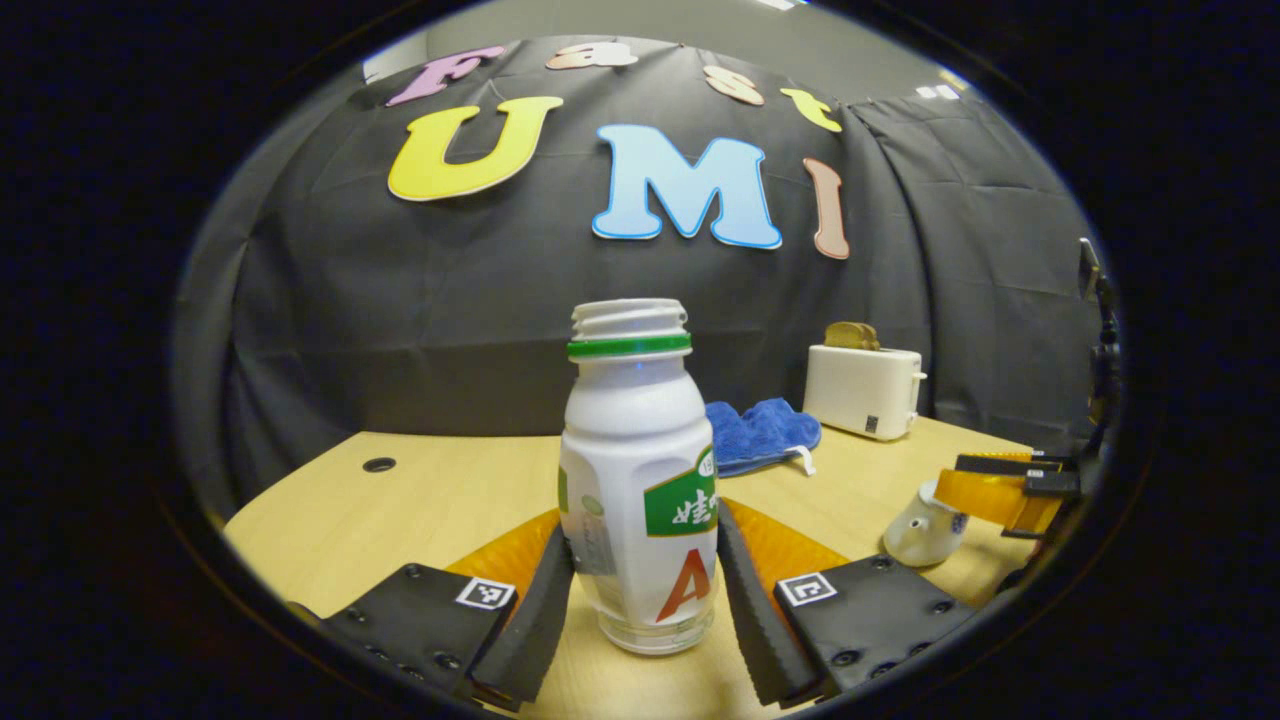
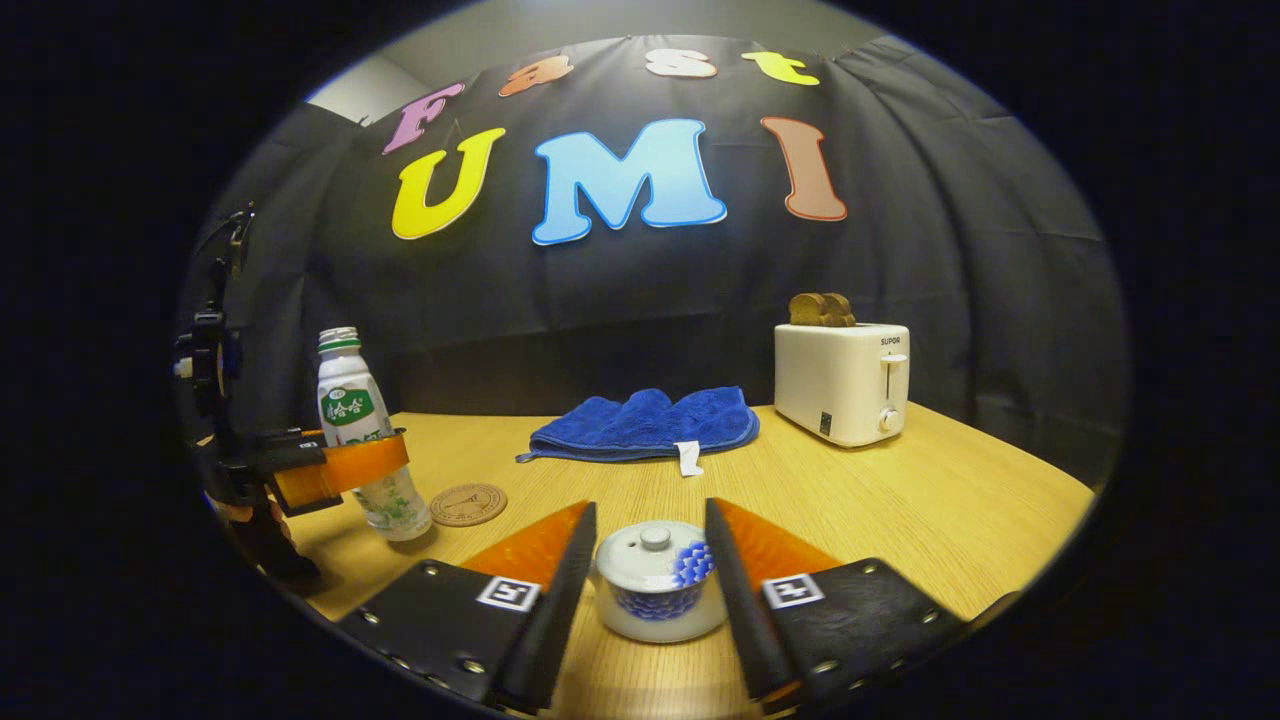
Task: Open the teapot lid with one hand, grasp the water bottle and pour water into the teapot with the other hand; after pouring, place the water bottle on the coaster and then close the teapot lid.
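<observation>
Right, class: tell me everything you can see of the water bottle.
The water bottle is white plastic with a green neck ring, a green label and a clear base. Its threaded mouth is uncapped. It stands upright on the wooden table, between the left claw's fingers, beside a round coaster. Whether the fingers press on it is unclear.

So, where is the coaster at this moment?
In the right gripper view the coaster lies flat on the table, at the left, just right of the water bottle.
</observation>
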Tool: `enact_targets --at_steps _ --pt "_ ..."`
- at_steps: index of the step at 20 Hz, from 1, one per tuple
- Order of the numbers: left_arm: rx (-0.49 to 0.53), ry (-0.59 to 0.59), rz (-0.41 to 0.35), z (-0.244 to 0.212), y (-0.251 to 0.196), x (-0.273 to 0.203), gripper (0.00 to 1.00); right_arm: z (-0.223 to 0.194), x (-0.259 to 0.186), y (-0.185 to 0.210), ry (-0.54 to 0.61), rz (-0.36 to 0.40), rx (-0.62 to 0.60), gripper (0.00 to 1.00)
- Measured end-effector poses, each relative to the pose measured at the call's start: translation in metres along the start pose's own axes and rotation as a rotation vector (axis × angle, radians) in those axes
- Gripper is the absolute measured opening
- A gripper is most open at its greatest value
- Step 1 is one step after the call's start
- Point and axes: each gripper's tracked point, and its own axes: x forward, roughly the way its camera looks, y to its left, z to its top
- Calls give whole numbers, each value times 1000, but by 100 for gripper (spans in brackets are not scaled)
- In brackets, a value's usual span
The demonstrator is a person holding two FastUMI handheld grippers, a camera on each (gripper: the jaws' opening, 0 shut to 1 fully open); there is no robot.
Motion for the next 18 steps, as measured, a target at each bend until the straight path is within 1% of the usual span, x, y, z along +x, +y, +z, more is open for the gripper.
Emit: enact_targets --at_steps 1,2,6,9,14,18 --pt "-2 3 4 1 2 5 84 3 -4 -1 -9 -10 -12 81" --pt "-4 -2 6 4 3 8 84 9 -7 -1 -32 -18 -31 84" --pt "-7 -6 23 12 8 27 84 34 -20 0 -142 -49 -89 85" --pt "32 -20 46 18 14 42 84 45 -27 -1 -193 -71 -117 85" --pt "83 -22 28 12 6 64 84 52 -32 -5 -217 -78 -90 84" --pt "86 -15 27 5 0 71 84 54 -33 -8 -222 -85 -71 84"
